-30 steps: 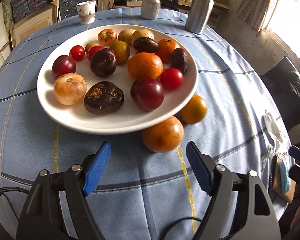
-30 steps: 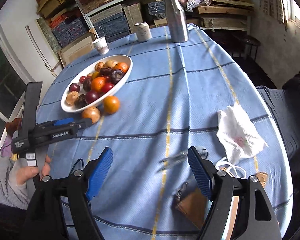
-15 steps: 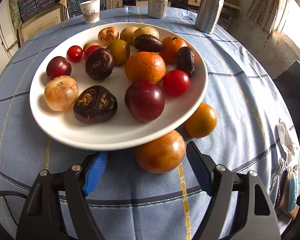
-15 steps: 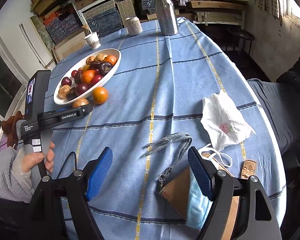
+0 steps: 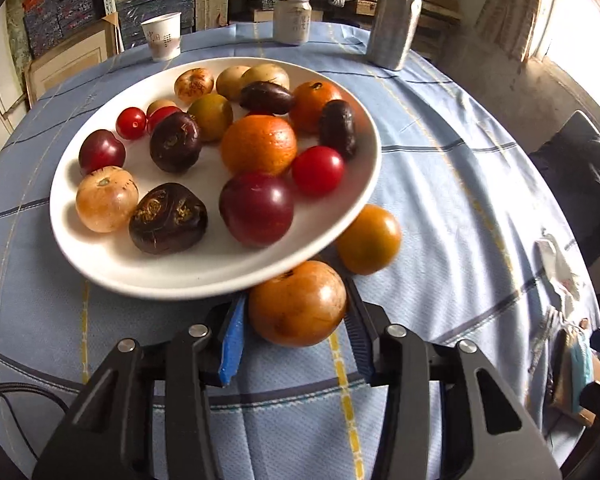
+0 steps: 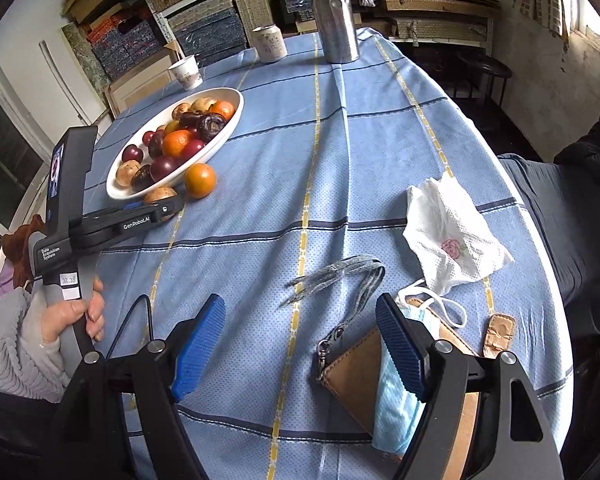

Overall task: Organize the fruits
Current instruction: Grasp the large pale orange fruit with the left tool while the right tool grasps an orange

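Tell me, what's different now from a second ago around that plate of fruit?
The left tongs slid forward to the orange fruit lying off the white plate, and their jaws have just been closing, with both pads now against its sides. The other loose orange fruit, the fruit on the plate and the open right tongs stayed as they were.

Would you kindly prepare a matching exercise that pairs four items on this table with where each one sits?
Things:
1. brown-orange fruit
2. dark red plum
3. metal bottle
4. white tissue

Places:
A. on the white plate
B. far edge of the table, beside the can
C. between the left gripper's fingers
D. on the cloth near the right gripper

Pairs: 1-C, 2-A, 3-B, 4-D
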Motion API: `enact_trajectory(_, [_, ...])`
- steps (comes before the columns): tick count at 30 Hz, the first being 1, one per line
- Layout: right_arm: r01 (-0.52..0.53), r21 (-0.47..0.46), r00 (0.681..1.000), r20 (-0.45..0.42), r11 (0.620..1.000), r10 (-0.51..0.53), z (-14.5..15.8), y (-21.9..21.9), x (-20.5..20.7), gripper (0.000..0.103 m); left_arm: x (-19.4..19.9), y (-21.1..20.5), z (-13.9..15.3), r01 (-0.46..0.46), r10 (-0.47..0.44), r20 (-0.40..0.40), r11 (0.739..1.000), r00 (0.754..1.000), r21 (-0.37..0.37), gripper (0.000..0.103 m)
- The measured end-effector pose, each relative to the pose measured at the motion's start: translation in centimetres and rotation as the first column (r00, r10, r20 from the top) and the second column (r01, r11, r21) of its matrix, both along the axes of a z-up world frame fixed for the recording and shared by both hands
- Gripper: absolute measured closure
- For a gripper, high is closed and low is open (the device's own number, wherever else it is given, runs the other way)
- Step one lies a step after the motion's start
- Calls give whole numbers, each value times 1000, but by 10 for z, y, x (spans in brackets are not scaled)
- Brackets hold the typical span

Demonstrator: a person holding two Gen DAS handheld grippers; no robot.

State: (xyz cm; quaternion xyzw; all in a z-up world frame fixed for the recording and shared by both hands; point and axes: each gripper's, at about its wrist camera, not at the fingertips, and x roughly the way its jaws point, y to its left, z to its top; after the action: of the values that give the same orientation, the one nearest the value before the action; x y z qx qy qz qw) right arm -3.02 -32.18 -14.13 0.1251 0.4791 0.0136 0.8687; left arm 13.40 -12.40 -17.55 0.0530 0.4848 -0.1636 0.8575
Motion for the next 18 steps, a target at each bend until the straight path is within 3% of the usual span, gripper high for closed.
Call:
enact_trajectory(8, [-61,20,998,22,998,60,3,17,22,25,-10,34,12,-30,31,7,999,1000,-9,59])
enact_trajectory(18, [-162,65,987,29,985,160,-1,54,57,24,-25,97,30,-145,142,55,988,988,50,59])
